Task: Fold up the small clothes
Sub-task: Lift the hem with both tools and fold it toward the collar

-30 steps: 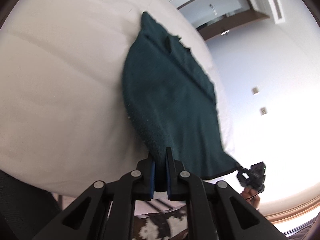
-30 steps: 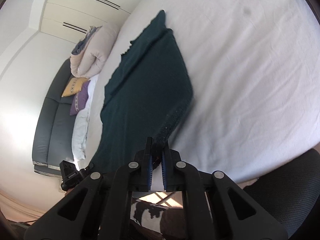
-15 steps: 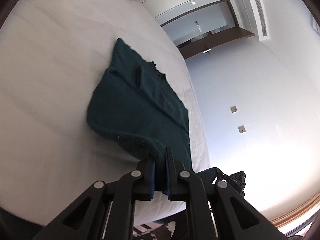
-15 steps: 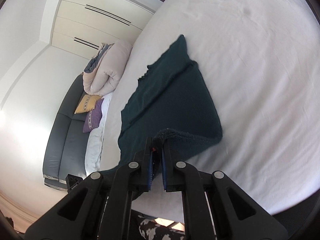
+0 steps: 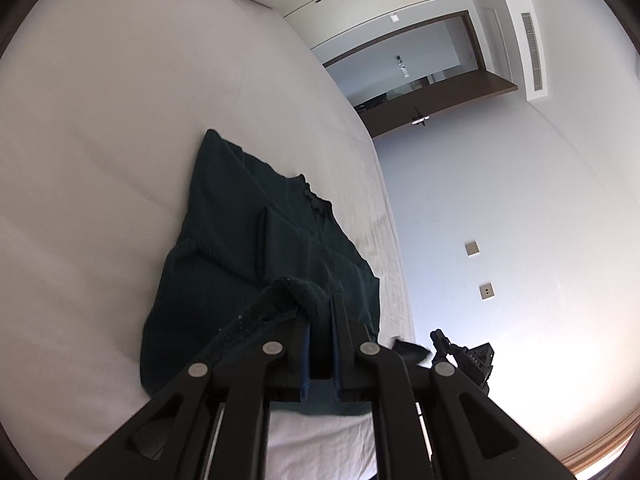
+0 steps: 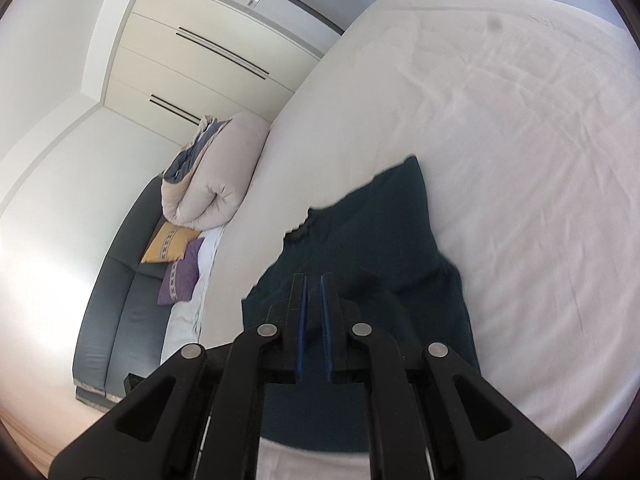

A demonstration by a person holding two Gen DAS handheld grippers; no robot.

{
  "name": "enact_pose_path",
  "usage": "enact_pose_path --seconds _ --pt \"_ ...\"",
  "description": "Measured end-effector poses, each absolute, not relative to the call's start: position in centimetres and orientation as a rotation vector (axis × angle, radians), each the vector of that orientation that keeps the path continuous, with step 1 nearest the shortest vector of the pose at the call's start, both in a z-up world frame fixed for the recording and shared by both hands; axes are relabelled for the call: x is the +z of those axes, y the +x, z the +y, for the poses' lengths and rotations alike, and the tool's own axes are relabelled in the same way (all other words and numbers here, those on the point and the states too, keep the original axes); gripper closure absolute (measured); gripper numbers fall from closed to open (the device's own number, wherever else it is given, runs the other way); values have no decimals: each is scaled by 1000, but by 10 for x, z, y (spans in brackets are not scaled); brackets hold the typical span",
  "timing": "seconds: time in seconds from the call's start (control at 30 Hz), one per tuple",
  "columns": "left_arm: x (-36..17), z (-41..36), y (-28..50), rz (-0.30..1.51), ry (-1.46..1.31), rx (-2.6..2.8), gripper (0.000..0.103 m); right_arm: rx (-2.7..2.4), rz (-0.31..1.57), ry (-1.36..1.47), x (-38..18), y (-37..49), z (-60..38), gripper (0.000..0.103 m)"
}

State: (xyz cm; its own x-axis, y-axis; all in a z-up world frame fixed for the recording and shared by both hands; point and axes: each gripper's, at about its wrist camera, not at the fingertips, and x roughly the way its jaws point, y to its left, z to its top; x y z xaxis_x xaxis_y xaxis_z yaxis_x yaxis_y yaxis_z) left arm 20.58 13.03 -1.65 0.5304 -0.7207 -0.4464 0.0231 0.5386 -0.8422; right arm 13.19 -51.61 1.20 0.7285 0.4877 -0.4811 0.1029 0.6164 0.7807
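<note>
Both claws, left (image 5: 320, 312) and right (image 6: 312, 292), clamp the dark garment (image 5: 240, 240), hiding its near hem.

Two wrist fisheyes, close, angled down along their fingers, sharing white bed (image 5: 100, 140) and dark garment (image 6: 380, 240)

Bed (image 6: 520, 128): covered by a white sheet, lightly creased, with one small dark spot near its far edge.
Garment (image 5: 240, 248): a dark teal knitted piece lay on the sheet near the bed's near edge, its far part flat, its near edge lifted off the sheet and doubled back over itself.
Duvet (image 6: 218, 176): a rolled beige and grey duvet lay at the bed's far corner.
</note>
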Motion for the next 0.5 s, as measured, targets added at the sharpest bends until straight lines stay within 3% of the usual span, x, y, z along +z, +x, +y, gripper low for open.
enact_pose_path --seconds 0.23,0.4,0.5 --pt "-47 112 267 975 -865 -495 96 228 762 813 4 199 -513 96" --pt "-79 108 259 1048 -828 -450 96 198 942 414 -11 194 -466 96" --pt "-94 116 251 1062 -864 -431 96 214 1010 312 -25 188 -456 95"
